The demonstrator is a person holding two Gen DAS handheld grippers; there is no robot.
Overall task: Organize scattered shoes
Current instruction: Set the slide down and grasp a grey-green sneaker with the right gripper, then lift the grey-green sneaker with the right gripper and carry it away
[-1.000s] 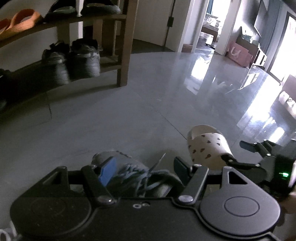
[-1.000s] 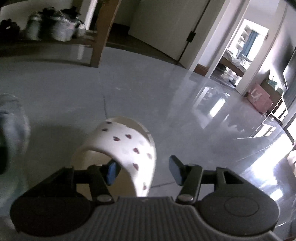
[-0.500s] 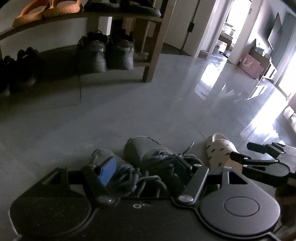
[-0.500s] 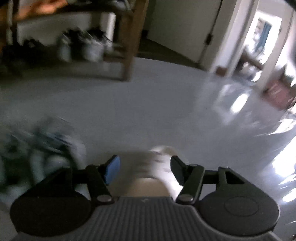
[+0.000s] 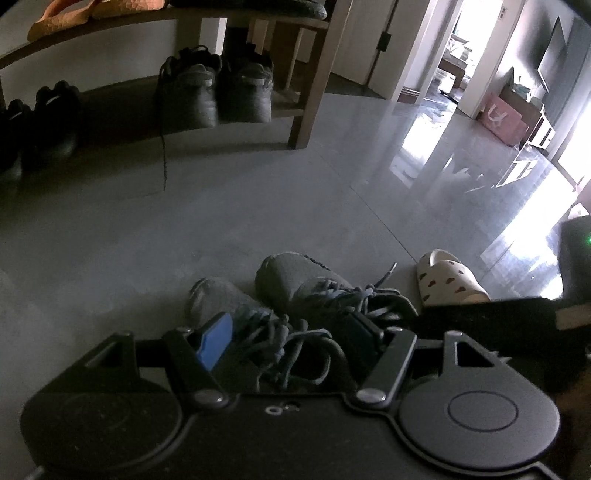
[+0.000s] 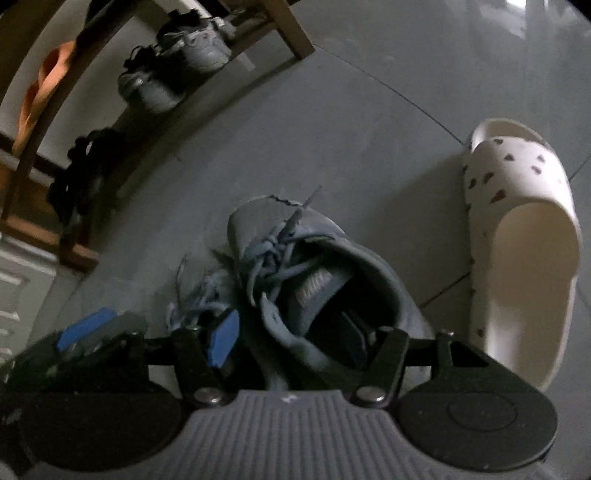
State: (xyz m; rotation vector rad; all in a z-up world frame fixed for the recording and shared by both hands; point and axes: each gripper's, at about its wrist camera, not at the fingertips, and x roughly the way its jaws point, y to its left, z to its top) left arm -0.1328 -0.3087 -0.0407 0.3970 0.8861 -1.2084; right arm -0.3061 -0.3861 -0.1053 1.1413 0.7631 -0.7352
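Straddling the left sneaker [image 5: 218, 295], the left gripper [image 5: 290, 338] has its blue pad against the outer side of the laced upper and its dark finger on the inner side, pinching the shoe across its tangled laces. That sneaker is grey knit fabric with a rounded toe and rests on the floor [image 5: 258, 192], just beside the right sneaker [image 5: 295, 273] of the same make, toes pointing toward the shoe rack [image 5: 306, 92]. The right gripper [image 6: 290, 338] stands spread: one finger sits inside the right sneaker's open collar and the blue pad is outside it, with a dark gap visible between pad and shoe wall, so no pressure is evident. The floor is glossy grey tile with thin joint lines. A cream slipper [image 6: 517, 221], smooth moulded foam with small dark heart-shaped marks on its broad strap, lies just to the right of the right sneaker, apart from it. The rack is plain brown wood; its lower shelf holds a pair of dark lace-up shoes [image 5: 214, 92] and its upper shelf holds orange sandals [image 5: 96, 11]. Only the left wrist view shows both sneaker toes side by side, plus a lit doorway and a pink box [image 5: 504, 120]. Only the right wrist view shows the padded collar and insole of the right sneaker and the slipper's hollow interior.
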